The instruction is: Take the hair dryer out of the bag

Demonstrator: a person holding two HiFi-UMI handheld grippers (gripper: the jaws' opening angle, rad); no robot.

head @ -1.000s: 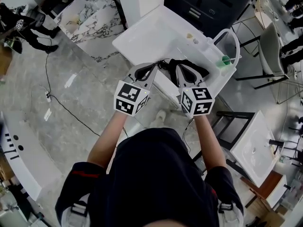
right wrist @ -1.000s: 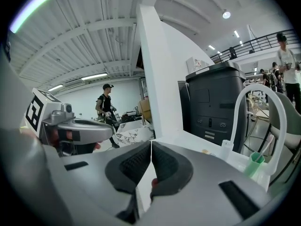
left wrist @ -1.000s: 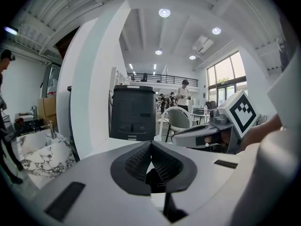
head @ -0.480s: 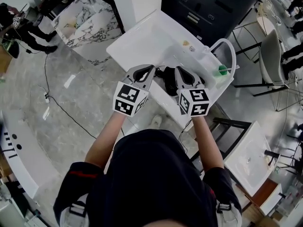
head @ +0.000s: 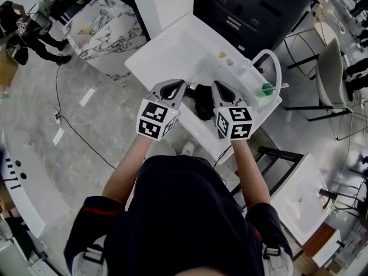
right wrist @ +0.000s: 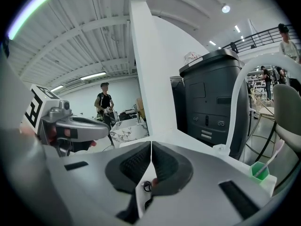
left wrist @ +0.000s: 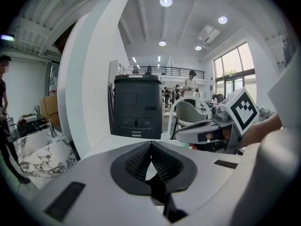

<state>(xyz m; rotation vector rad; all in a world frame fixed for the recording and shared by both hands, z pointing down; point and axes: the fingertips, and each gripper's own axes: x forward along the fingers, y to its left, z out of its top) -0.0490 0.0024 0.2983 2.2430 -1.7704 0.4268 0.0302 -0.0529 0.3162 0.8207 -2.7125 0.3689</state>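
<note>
Since the earlier frame both grippers have advanced over the near edge of the white table (head: 167,50) and dropped slightly. The black bag (head: 202,101), then mostly behind the right gripper, now shows in the gap between the two.

Nearest, the person's forearms reach forward side by side, with a marker cube on each tool.

Left gripper (head: 179,86): its own view shows the ribbed pads pressed together, so it is closed. A dark shape shows below the tips. Whether a thin edge of bag is pinched cannot be told.

Right gripper (head: 218,89): pads likewise meet, closed. The white tabletop and a small ring-like item show through the gap under them.

The bag sits on the table just beyond the tips, just beside both. No hair dryer can be told apart from the black bundle; judged still inside, extraction not yet begun.

Reading: the approach is about done. The next step probably needs the jaws apart, one to pin the bag and one to reach into its mouth.

Farther right, a green cup (head: 266,88) stands under a white loop (head: 275,62). Beyond the table stands a dark cabinet (head: 253,10).
</note>
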